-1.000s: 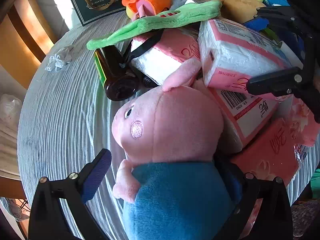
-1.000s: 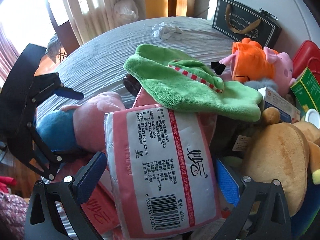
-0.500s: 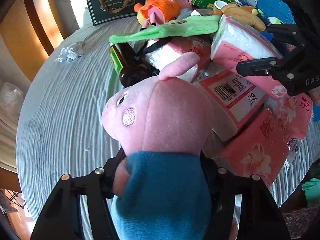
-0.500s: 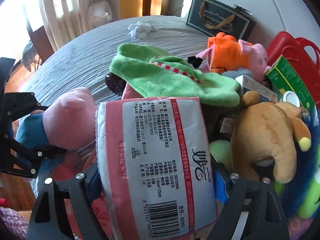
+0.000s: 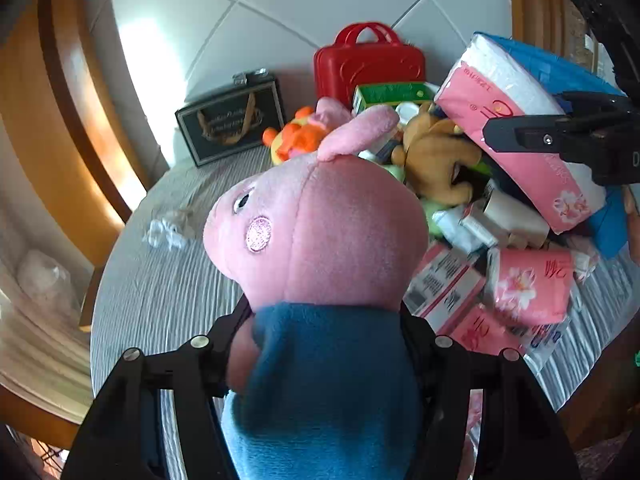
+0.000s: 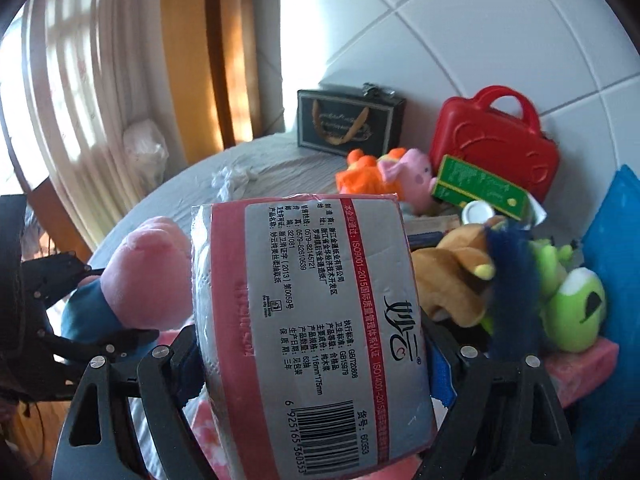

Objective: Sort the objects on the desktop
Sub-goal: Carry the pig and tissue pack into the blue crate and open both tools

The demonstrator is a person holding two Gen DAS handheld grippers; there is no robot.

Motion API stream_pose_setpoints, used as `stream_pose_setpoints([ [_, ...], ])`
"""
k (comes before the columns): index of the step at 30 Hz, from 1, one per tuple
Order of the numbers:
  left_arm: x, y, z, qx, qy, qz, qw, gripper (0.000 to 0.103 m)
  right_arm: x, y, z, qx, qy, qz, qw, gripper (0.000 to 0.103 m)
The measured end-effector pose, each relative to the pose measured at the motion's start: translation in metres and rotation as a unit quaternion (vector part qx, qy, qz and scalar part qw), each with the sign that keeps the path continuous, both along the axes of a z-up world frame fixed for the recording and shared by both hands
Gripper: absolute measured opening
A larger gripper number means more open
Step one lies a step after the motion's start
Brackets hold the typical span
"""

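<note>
Above the table (image 5: pixel 168 280), left gripper (image 5: pixel 324 344) grasps pig plush (image 5: pixel 320 240); right gripper (image 6: pixel 312 360) grasps tissue pack (image 6: pixel 312 300).

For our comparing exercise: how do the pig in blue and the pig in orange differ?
The pig in blue is gripped in the left gripper, off the table; the pig in orange lies on the table by the red case. The first looks bigger, though it is nearer. Both are pink plush pigs.

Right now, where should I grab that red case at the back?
By the arched handle on top of the red case, coming down from above. It stands upright by the wall with the green box crowding its front, and the handle sticks up free.
</note>
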State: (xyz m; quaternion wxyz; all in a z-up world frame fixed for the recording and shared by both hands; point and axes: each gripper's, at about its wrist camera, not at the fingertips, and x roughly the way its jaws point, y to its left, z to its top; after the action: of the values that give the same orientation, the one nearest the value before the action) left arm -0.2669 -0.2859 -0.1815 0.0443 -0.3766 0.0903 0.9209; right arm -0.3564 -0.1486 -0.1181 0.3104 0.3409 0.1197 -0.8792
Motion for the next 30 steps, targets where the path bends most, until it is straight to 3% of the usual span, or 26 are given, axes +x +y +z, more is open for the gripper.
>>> stream_pose_setpoints([
  [4,-0.012,0.044,0.053,-0.023,0.066,-0.053,0.9961,0.062,0.022,0.048,0.061,-0.051,0.052,-0.073,0.995,0.086],
  [8,-0.023,0.108,0.109,-0.019,0.129,-0.117,0.9845,0.062,0.054,0.110,0.122,-0.075,0.121,-0.151,0.978,0.086],
  [12,-0.027,0.192,0.161,0.001,0.184,-0.182,0.9659,0.062,0.086,0.191,0.179,-0.095,0.183,-0.236,0.950,0.086],
  [16,-0.031,0.282,0.199,0.027,0.218,-0.236,0.9468,0.063,0.112,0.270,0.217,-0.098,0.233,-0.313,0.916,0.087],
  [19,-0.040,0.347,0.218,0.051,0.223,-0.264,0.9369,0.063,0.124,0.327,0.232,-0.090,0.248,-0.357,0.896,0.087],
  [24,-0.059,0.440,0.237,0.065,0.227,-0.289,0.9277,0.065,0.126,0.412,0.238,-0.084,0.240,-0.396,0.882,0.087],
  [28,-0.086,0.494,0.246,0.050,0.215,-0.282,0.9337,0.071,0.103,0.461,0.228,-0.092,0.212,-0.400,0.887,0.087],
  [30,-0.106,0.520,0.248,0.043,0.207,-0.264,0.9409,0.081,0.075,0.480,0.223,-0.092,0.203,-0.401,0.889,0.089],
])
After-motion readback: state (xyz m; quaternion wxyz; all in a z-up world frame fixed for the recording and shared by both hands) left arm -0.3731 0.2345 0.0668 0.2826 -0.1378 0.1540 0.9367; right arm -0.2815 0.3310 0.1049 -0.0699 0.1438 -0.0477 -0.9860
